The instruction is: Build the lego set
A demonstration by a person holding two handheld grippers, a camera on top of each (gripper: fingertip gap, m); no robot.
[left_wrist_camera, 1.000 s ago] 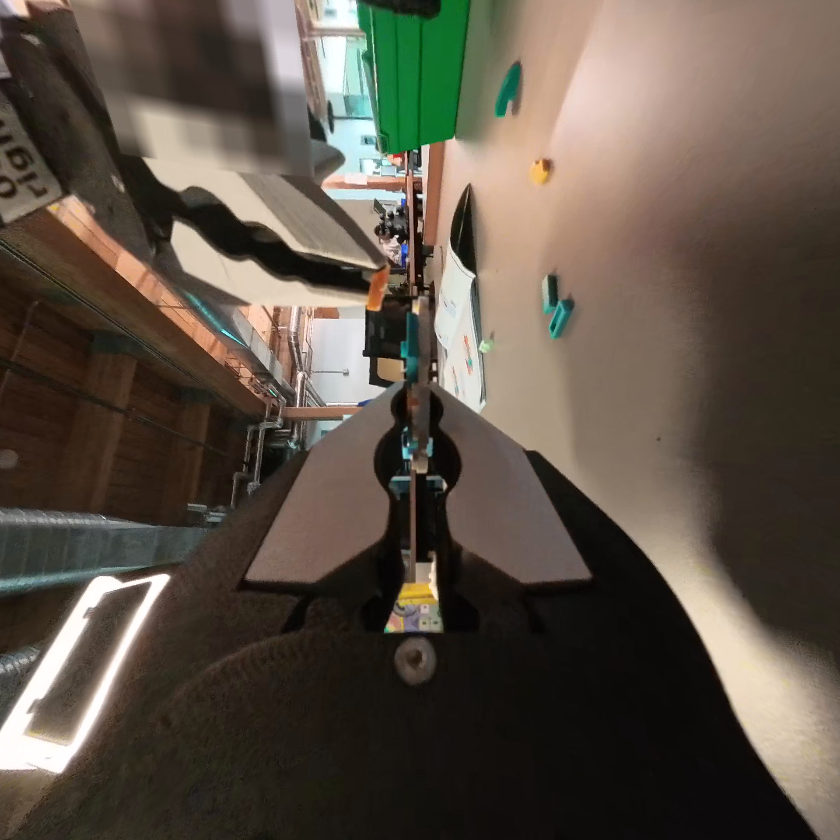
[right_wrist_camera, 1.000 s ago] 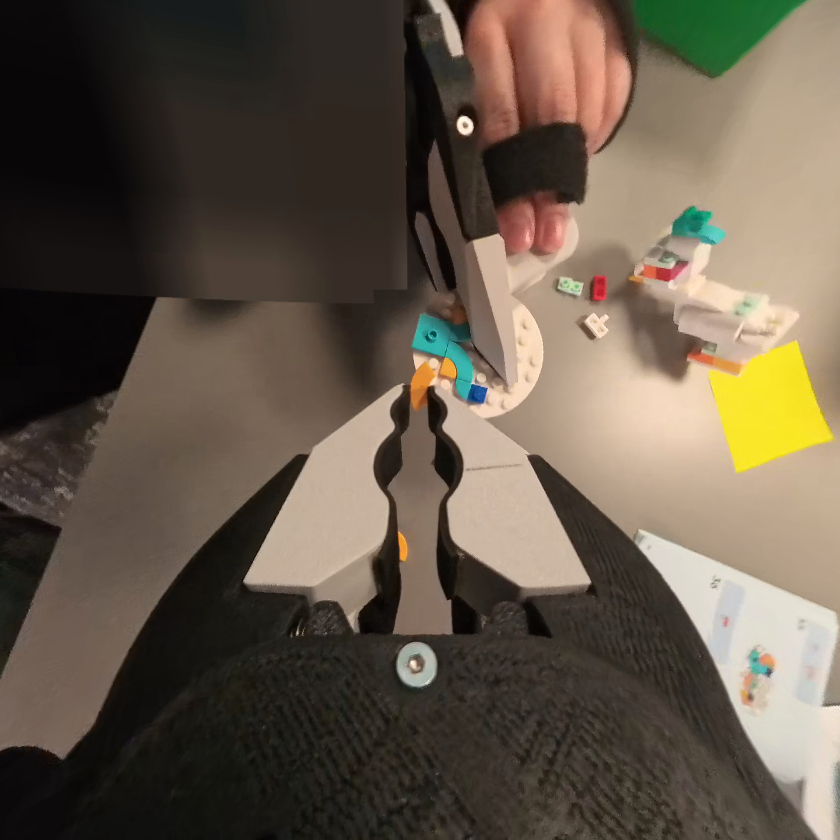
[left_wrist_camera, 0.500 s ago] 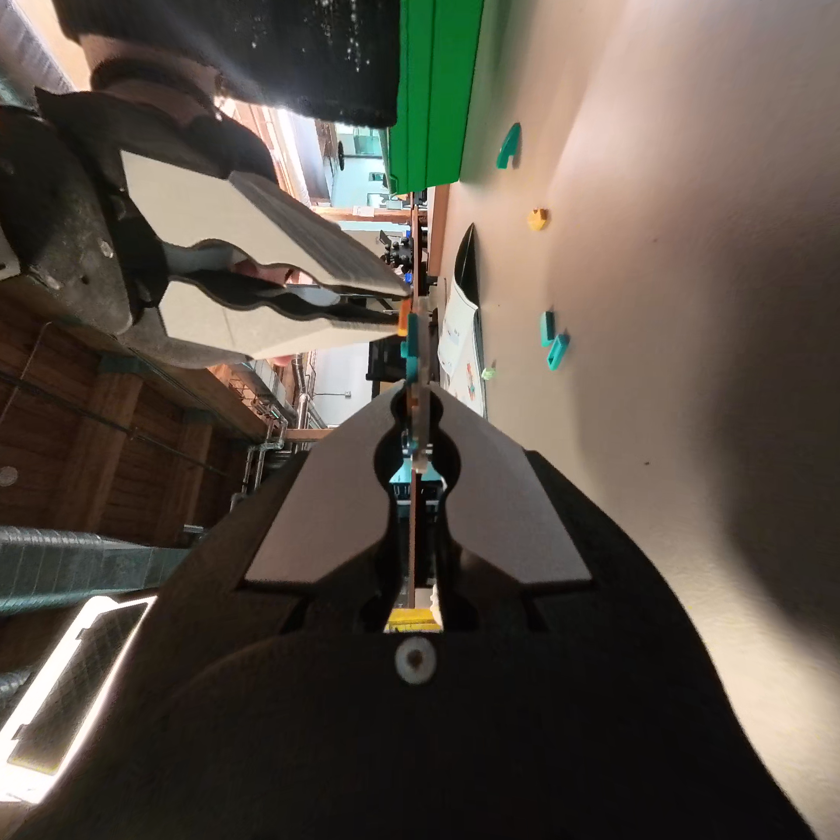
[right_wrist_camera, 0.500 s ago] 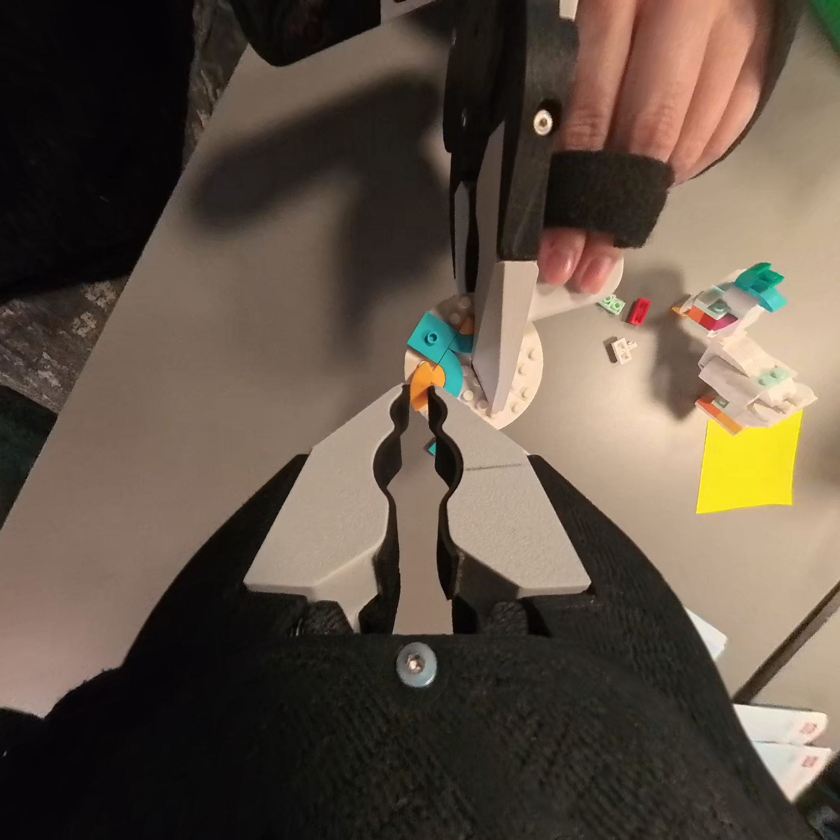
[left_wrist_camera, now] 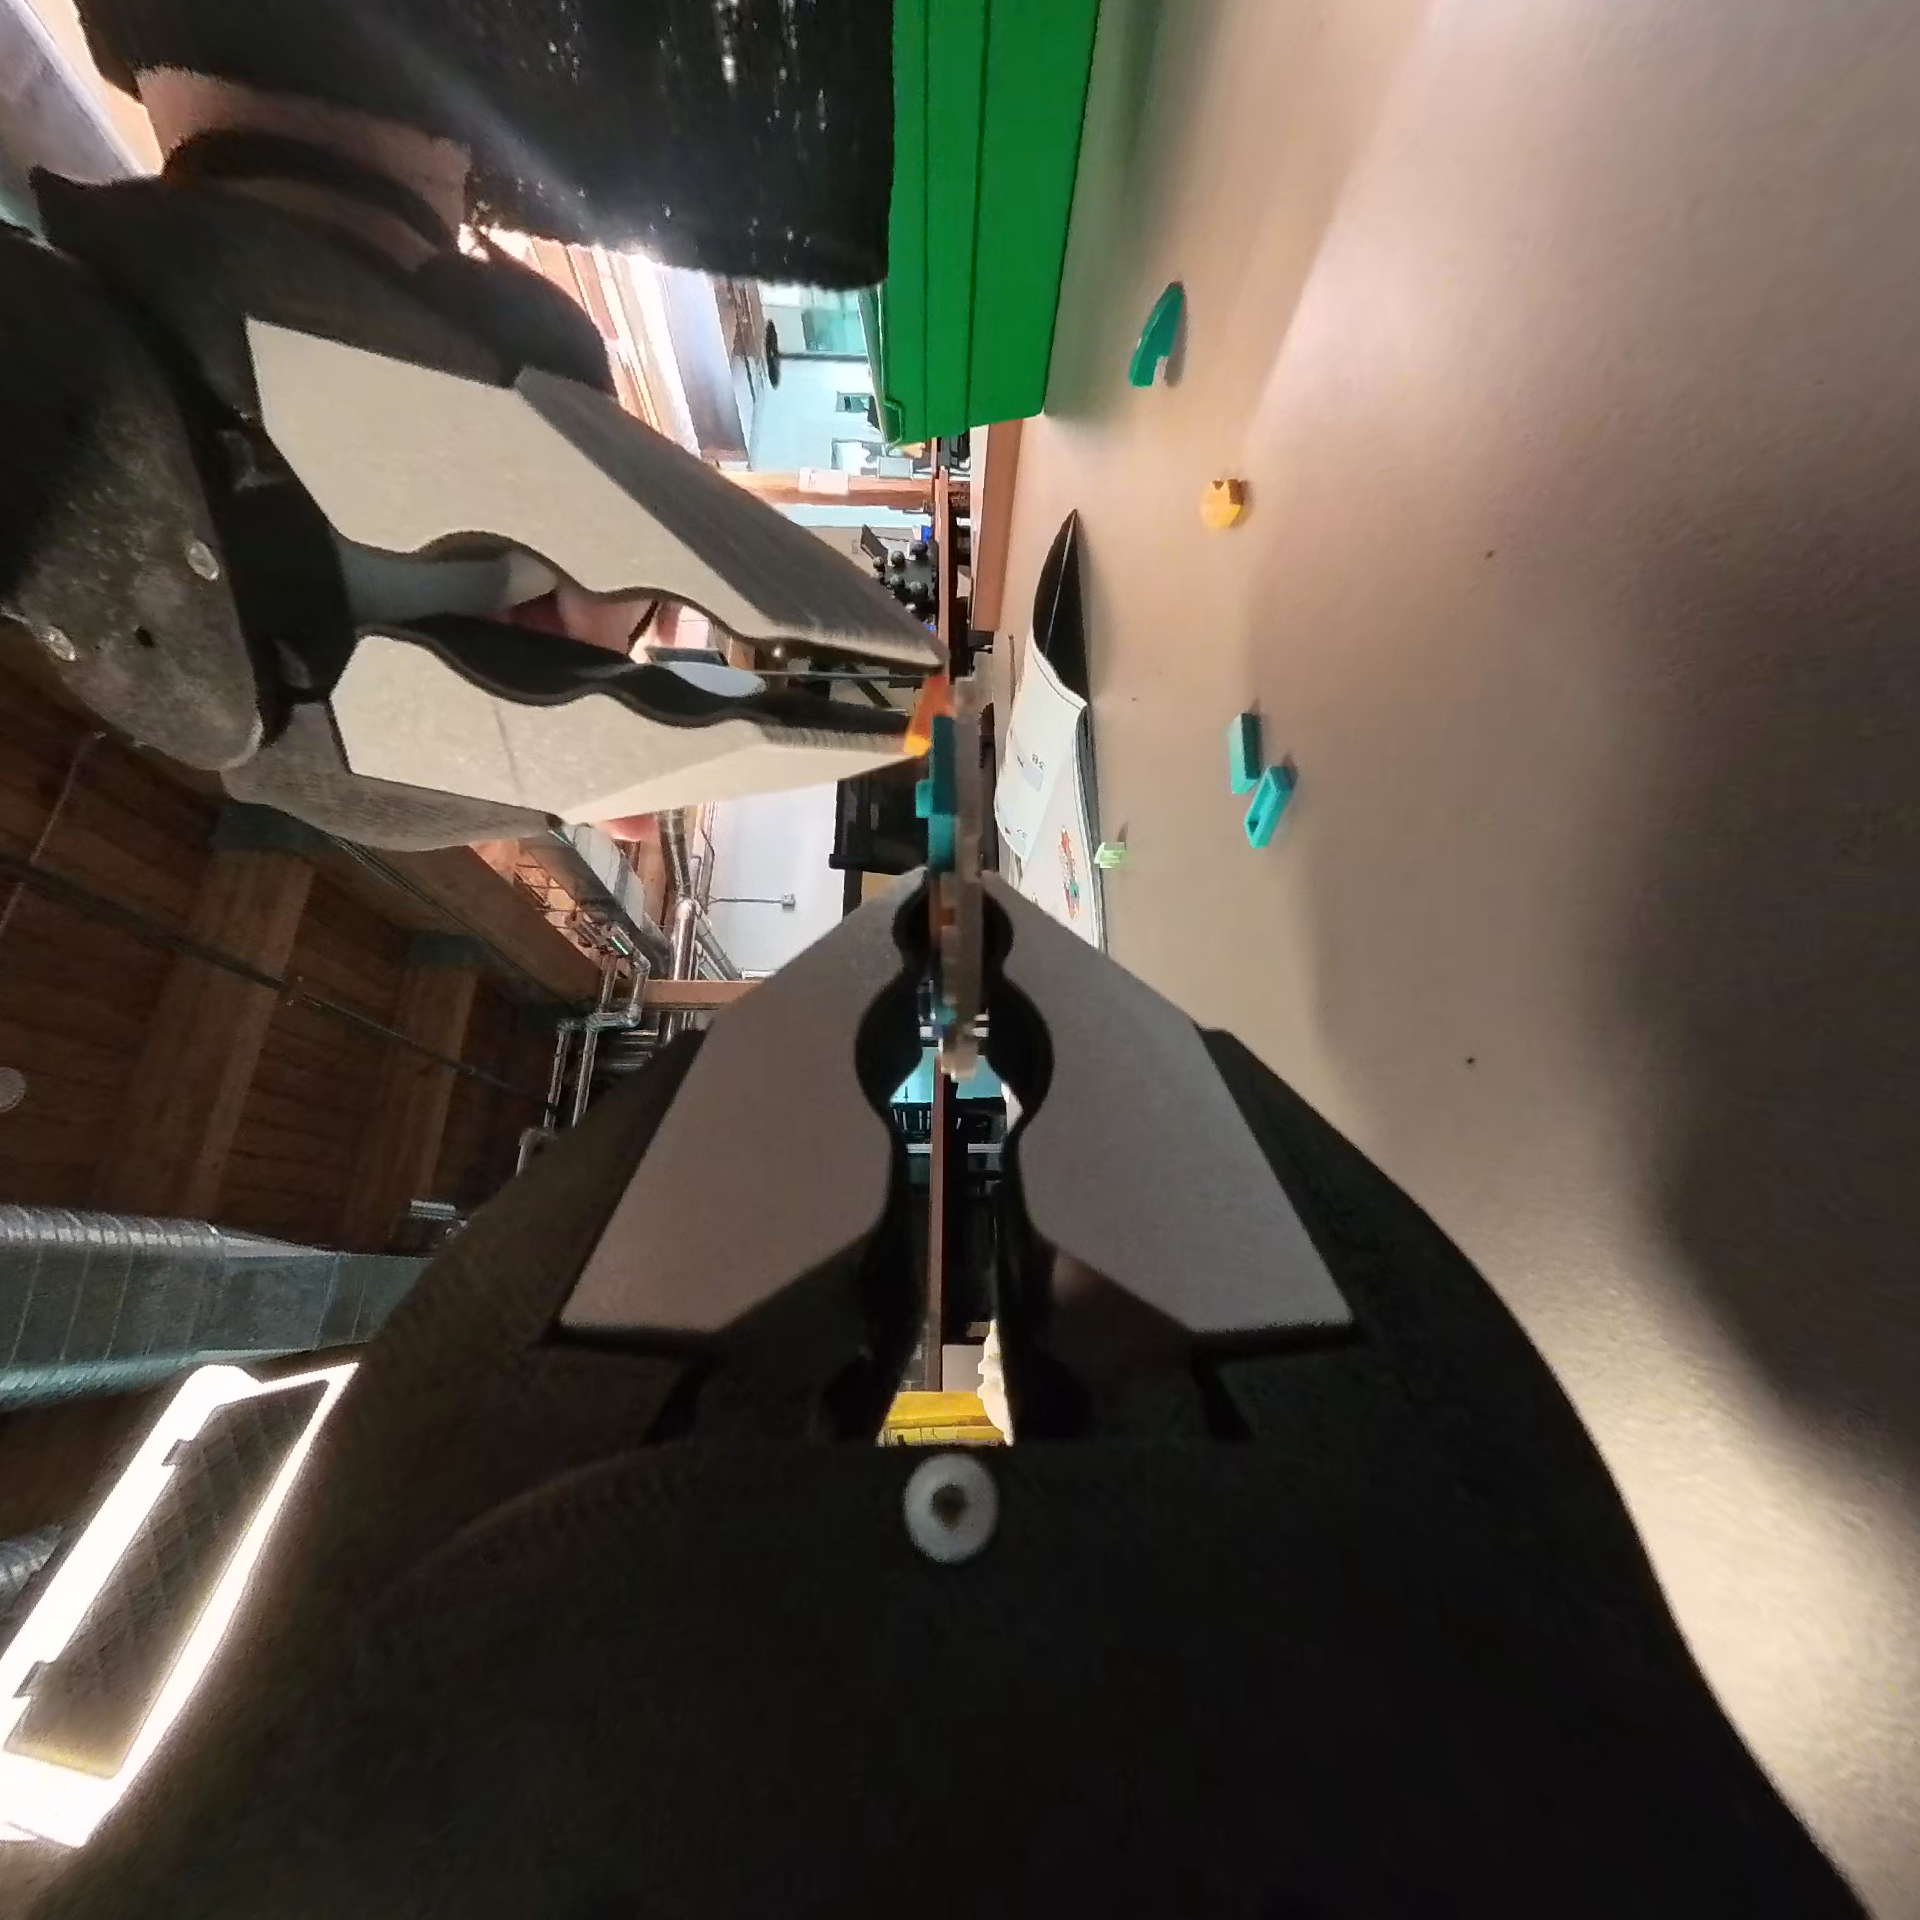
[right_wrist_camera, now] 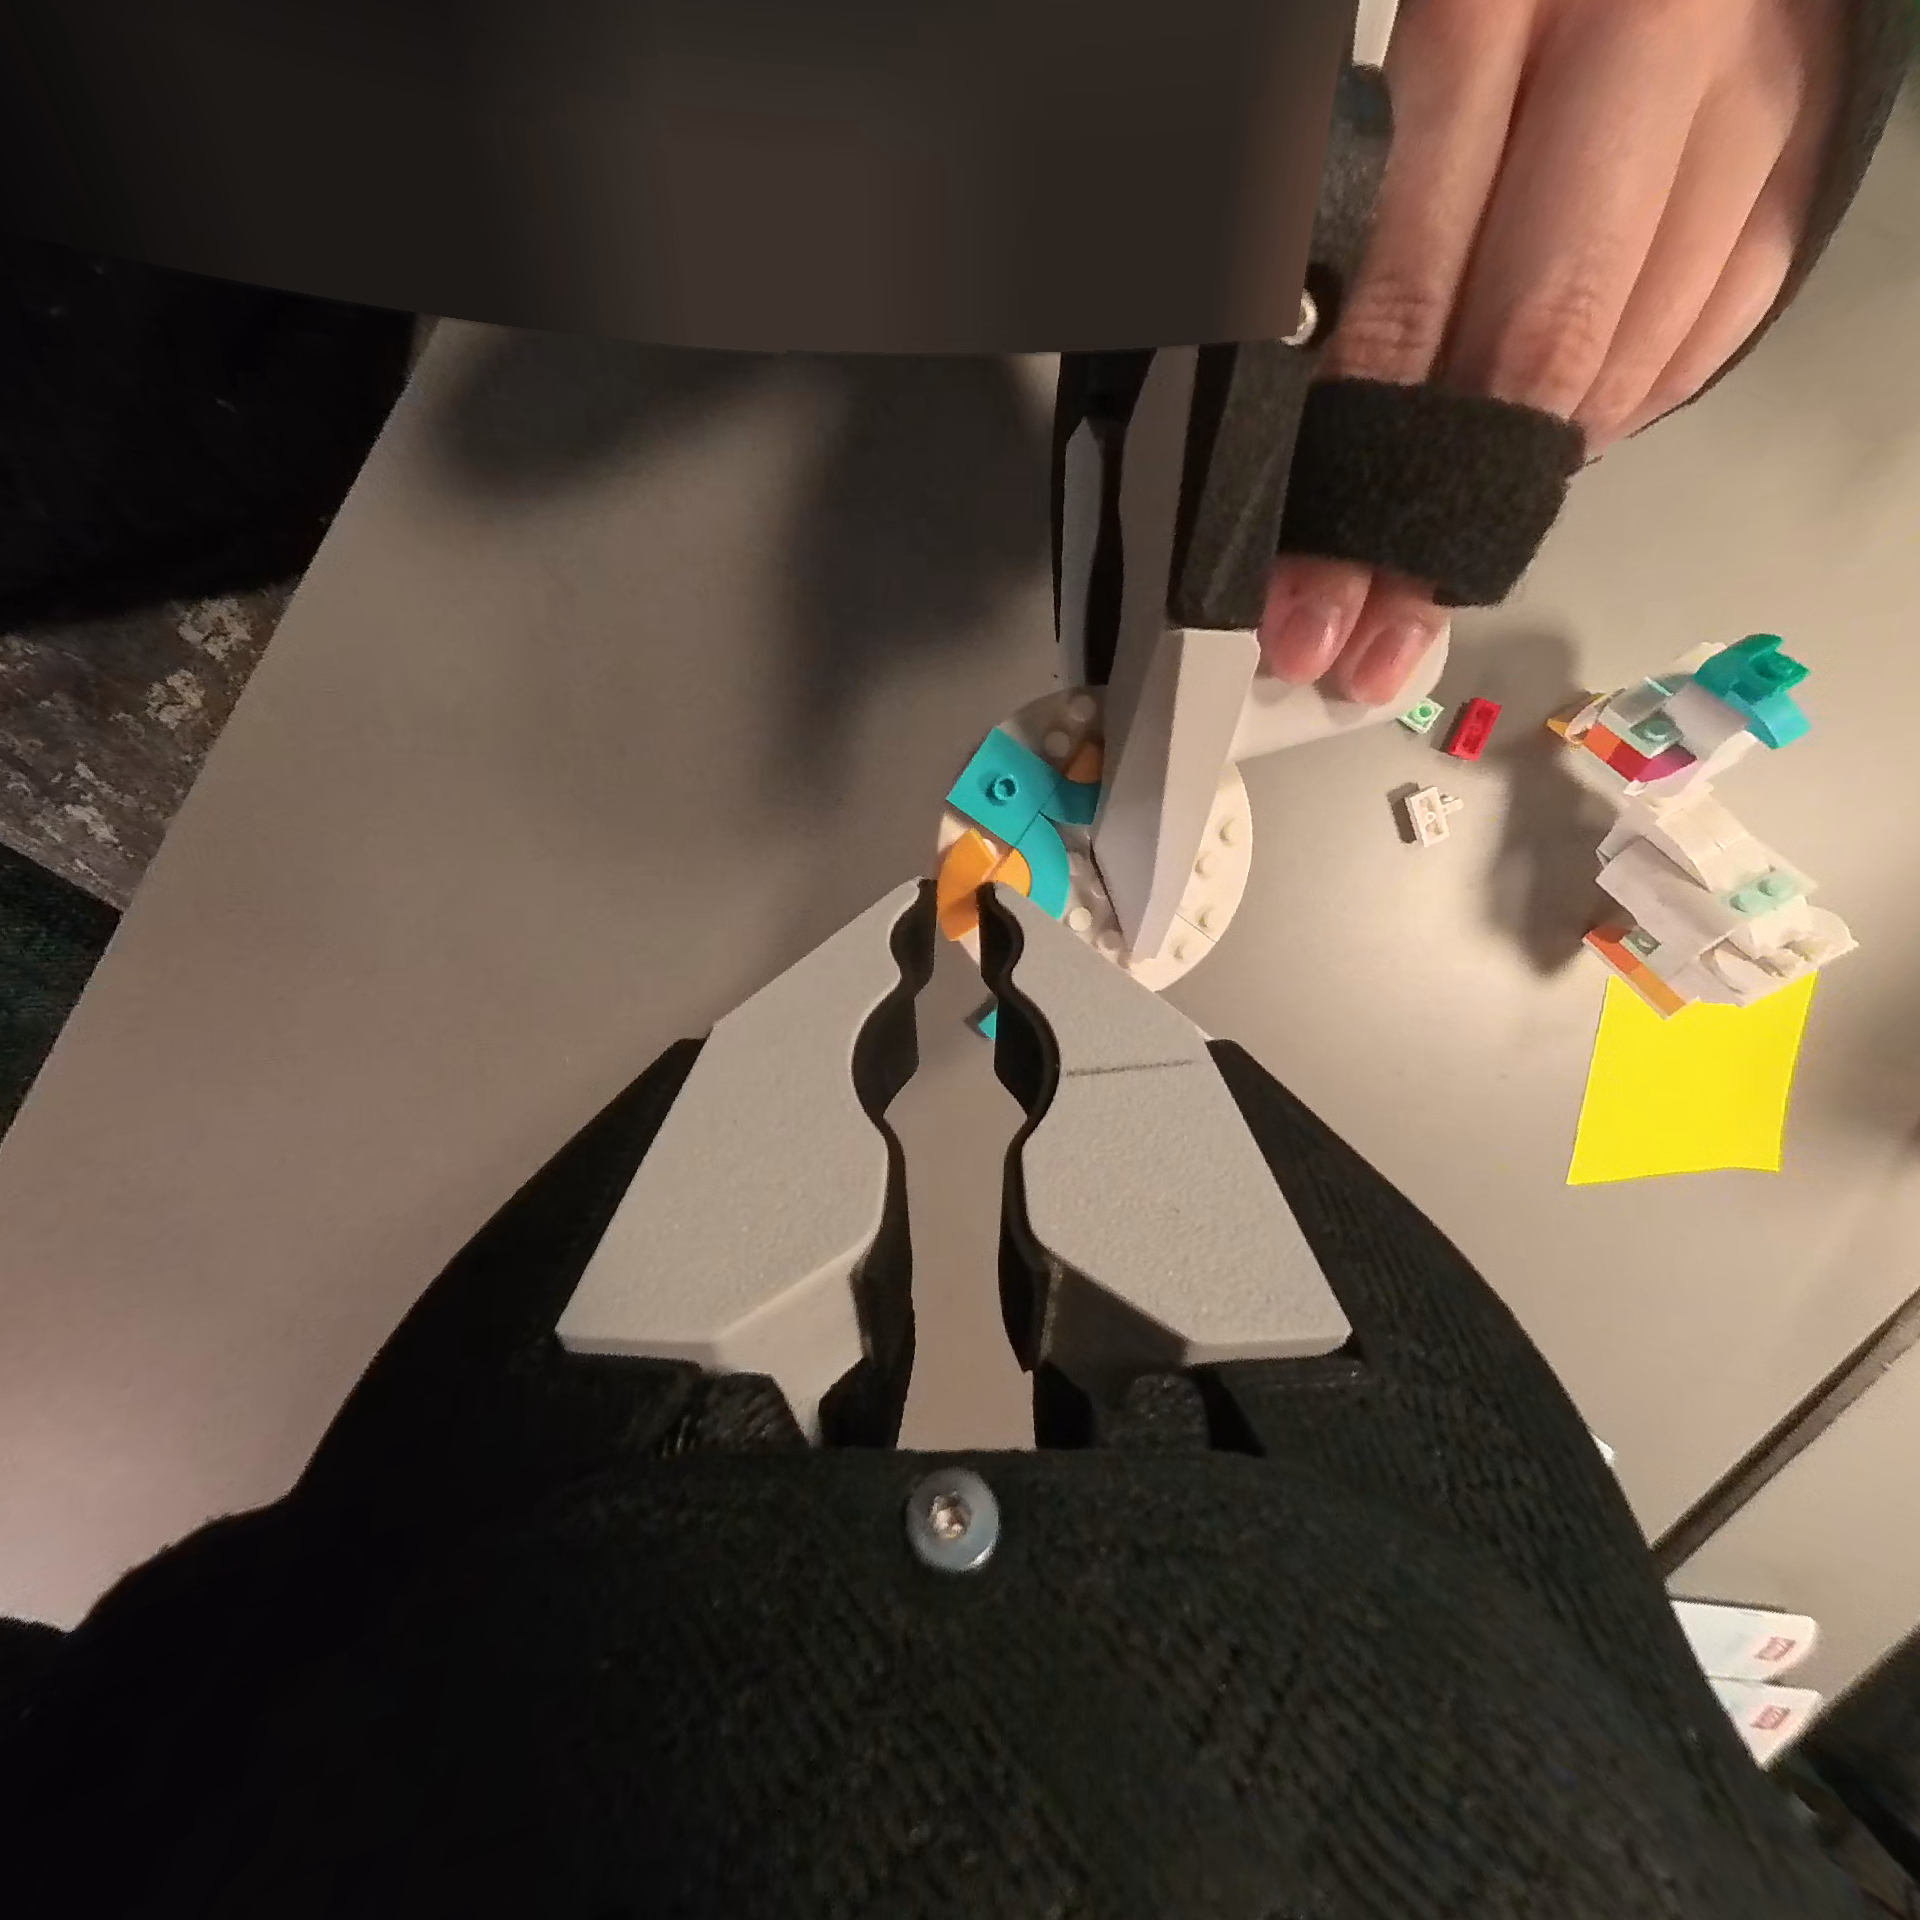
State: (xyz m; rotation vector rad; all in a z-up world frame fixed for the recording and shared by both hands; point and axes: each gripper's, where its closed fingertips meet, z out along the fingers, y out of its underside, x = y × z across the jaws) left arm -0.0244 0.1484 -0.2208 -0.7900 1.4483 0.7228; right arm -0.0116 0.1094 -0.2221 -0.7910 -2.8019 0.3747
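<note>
Right wrist view: white round studded plate (right_wrist_camera: 1216,873), teal and orange tiles (right_wrist_camera: 1003,795).

Two grippers show: the right gripper (right_wrist_camera: 961,896) at frame centre and the left gripper (right_wrist_camera: 1148,914) just above it. One white round plate (right_wrist_camera: 1216,862) carries two teal pieces (right_wrist_camera: 1003,790) and two orange pieces (right_wrist_camera: 964,873). At right lie one yellow paper square (right_wrist_camera: 1688,1091), one white brick model (right_wrist_camera: 1704,831), and three small loose bricks: one green (right_wrist_camera: 1421,715), one red (right_wrist_camera: 1475,725), one white (right_wrist_camera: 1425,812). The left wrist view's upper right holds one green bin (left_wrist_camera: 987,208), three loose teal bricks (left_wrist_camera: 1155,338) and one orange stud (left_wrist_camera: 1224,504).
</note>
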